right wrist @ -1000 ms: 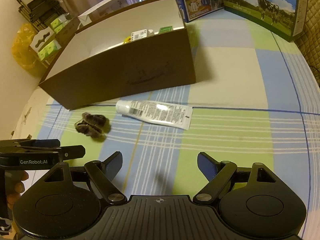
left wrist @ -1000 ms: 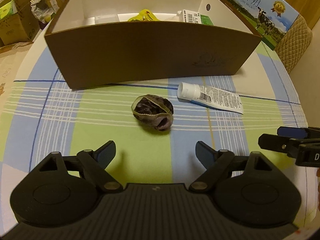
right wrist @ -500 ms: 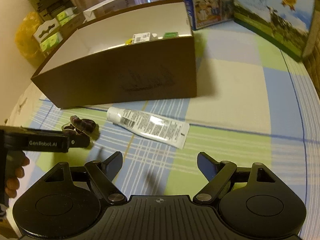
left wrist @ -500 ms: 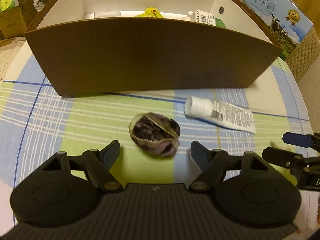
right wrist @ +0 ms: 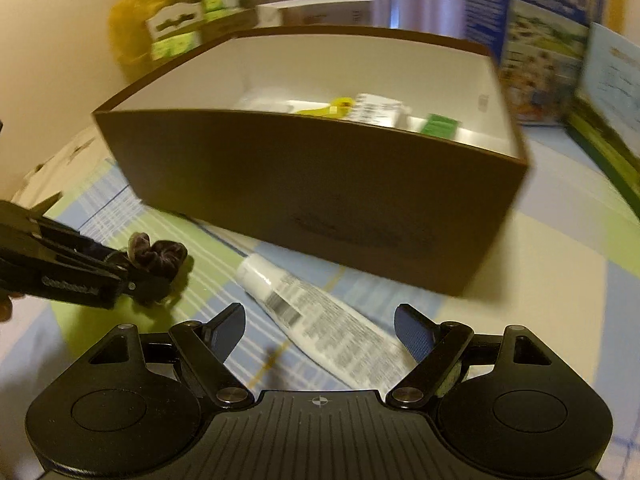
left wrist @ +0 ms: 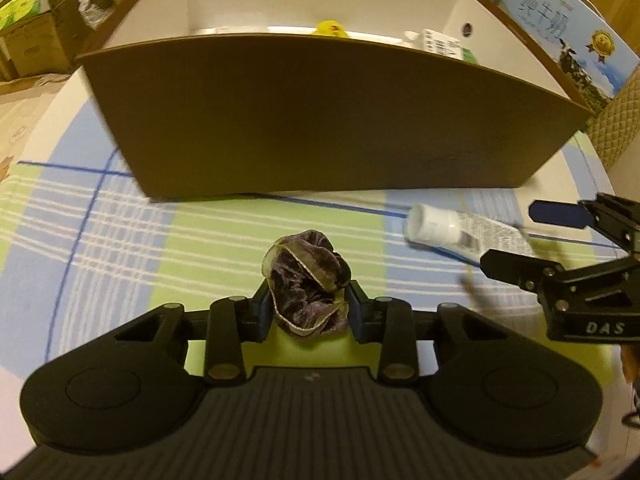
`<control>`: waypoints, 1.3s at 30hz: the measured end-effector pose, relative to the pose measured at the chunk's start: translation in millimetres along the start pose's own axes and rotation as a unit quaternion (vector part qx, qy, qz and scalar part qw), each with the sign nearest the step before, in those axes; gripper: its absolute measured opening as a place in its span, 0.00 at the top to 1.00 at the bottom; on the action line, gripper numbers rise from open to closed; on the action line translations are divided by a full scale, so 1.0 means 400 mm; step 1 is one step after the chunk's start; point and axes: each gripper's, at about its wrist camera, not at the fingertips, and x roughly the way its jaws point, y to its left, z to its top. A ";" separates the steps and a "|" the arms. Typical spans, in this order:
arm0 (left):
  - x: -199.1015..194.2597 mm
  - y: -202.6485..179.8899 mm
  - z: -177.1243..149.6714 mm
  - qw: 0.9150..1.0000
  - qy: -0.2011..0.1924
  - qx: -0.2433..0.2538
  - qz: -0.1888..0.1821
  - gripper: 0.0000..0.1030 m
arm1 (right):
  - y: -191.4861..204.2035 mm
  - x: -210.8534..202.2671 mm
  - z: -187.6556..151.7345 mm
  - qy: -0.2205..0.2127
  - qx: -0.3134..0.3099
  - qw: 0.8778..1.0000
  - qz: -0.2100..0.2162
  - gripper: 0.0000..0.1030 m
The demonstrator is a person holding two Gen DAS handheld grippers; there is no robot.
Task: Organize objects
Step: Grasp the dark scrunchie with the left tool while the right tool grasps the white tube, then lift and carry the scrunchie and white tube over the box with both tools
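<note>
A crumpled purple scrunchie (left wrist: 307, 285) with a pale trim lies on the checked tablecloth, and my left gripper (left wrist: 307, 312) is closing on it, its pads pressing both sides. The right wrist view shows the same scrunchie (right wrist: 160, 258) at the tip of that left gripper (right wrist: 138, 276). A white tube (right wrist: 316, 320) with a barcode lies slantwise just ahead of my right gripper (right wrist: 320, 326), which stands open over its lower end without touching it. In the left wrist view the tube (left wrist: 460, 232) lies to the right, with the right gripper (left wrist: 532, 236) above it.
A large brown box (left wrist: 320, 120) with a white inside stands behind both objects; it holds a yellow item (right wrist: 332, 107) and small packets (right wrist: 376, 112). Milk cartons (right wrist: 548, 60) stand at the back right, cardboard boxes (left wrist: 32, 20) off the table's left.
My left gripper moved forward and down around the scrunchie and closed on it. The right gripper rolled and moved in over the tube, staying open.
</note>
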 end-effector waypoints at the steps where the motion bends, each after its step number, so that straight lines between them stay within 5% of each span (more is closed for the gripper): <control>1: -0.003 0.012 -0.002 1.000 0.002 -0.005 0.002 0.69 | 0.002 0.014 0.003 0.002 -0.012 1.000 0.003 0.22; 11: -0.029 0.067 -0.037 1.000 0.017 -0.022 0.010 0.69 | 0.024 0.078 -0.008 0.043 -0.054 0.997 0.031 0.23; 16: -0.036 0.075 -0.045 0.999 0.017 -0.030 0.011 0.70 | 0.055 0.074 -0.013 0.049 -0.025 0.997 0.061 0.41; 20: -0.033 0.074 -0.039 0.999 0.016 -0.033 0.013 0.70 | 0.070 0.096 0.002 0.038 -0.003 0.998 0.051 0.44; 26: -0.035 0.073 -0.044 0.999 0.017 -0.034 0.012 0.70 | 0.125 0.096 -0.002 0.039 -0.041 0.998 0.033 0.60; 39: -0.087 0.062 -0.131 1.000 0.026 -0.004 -0.012 0.88 | 0.140 -0.020 -0.119 0.057 0.046 0.997 -0.024 0.61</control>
